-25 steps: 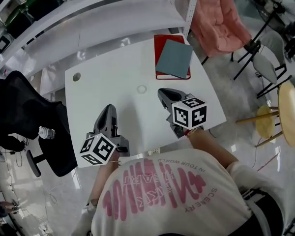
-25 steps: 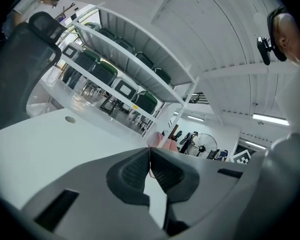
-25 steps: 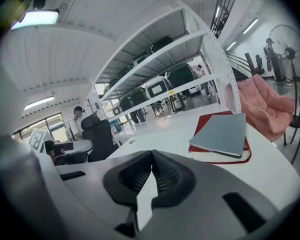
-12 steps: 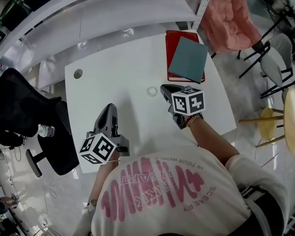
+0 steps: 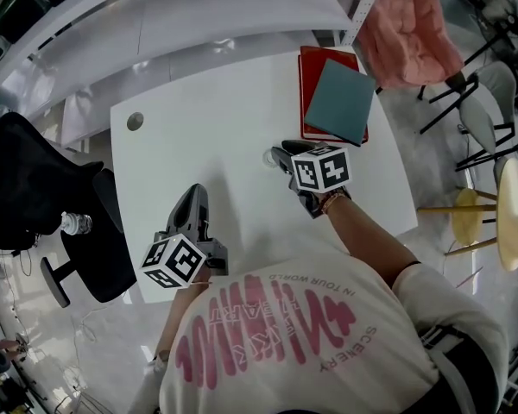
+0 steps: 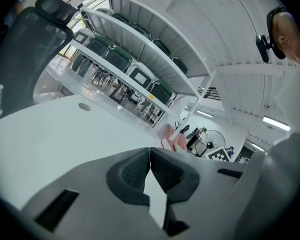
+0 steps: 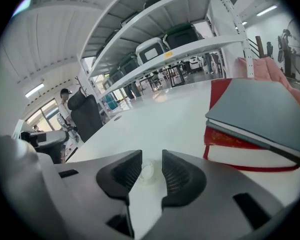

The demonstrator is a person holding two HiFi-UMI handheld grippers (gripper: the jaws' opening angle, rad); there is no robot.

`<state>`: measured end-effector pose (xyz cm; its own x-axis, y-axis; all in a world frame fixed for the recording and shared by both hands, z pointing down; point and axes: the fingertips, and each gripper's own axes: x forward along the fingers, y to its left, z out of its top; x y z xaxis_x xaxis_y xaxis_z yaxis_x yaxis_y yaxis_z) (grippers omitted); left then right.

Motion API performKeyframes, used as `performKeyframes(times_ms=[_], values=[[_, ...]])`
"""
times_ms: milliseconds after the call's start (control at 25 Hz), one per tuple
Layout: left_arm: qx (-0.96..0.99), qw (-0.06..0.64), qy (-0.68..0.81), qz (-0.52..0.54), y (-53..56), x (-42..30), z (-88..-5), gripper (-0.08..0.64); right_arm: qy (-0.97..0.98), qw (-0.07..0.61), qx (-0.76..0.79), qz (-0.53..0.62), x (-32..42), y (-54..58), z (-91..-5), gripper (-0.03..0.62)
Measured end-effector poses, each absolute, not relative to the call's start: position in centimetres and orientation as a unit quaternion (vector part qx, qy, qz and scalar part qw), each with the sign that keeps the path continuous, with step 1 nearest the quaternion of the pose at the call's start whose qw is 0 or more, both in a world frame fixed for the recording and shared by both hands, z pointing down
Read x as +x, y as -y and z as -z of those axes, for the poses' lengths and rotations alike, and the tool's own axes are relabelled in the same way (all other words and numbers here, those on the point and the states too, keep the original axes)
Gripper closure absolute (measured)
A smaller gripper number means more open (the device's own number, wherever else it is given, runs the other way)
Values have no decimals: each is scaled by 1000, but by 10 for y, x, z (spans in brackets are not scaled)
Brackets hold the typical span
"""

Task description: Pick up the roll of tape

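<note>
At the left, the left gripper has its jaws pressed together on nothing, over bare white table. The task's thing lies well off to the right of its fingertips and somewhat ahead, so this hand is the farther one and looks idle. Next to the right, the right gripper tilts down toward the tabletop. Its jaws have just been opening and now stand apart, with the roll of tape framed in the gap between the ribbed pads. The roll is a small, pale, see-through ring lying flat on the table with its hole facing up, so it has no long axis to line up with; any line across it would serve. It sits at or just ahead of the fingertips, a little nearer the left pad, and neither pad appears to press on it yet. In the head view the ring is only a faint circle at this gripper's tips, partly covered by them. My reading is that the coming move needs a short push ahead and down to straddle the ring, then a squeeze. Farther right of the fingers, close but apart, a grey-blue book lies on a red book.
</note>
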<state>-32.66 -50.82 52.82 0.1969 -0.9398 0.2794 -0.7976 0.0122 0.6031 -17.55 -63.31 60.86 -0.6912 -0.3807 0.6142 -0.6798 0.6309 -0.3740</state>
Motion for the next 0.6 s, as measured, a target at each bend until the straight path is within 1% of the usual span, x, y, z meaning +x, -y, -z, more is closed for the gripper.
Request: performKeyframes(times_ms=[80,200,360,520,600], values=[[692,344,625,106,507,-329,-530,535,869,265,305,-286,-180,633,-613,443],[692,342,627,107,507,-332,-530,535,867,288,311,-262,-181,635,-619,403],[685,340,636,106,504,-335,-530,535,861,314,315,-247,-179,636,-627,388],[676,333,649,104,501,-343,-534,535,859,335,315,-226,-181,634,-634,387],[672,331,655,102,499,-347,-536,535,859,343,318,-209,-181,634,-635,397]])
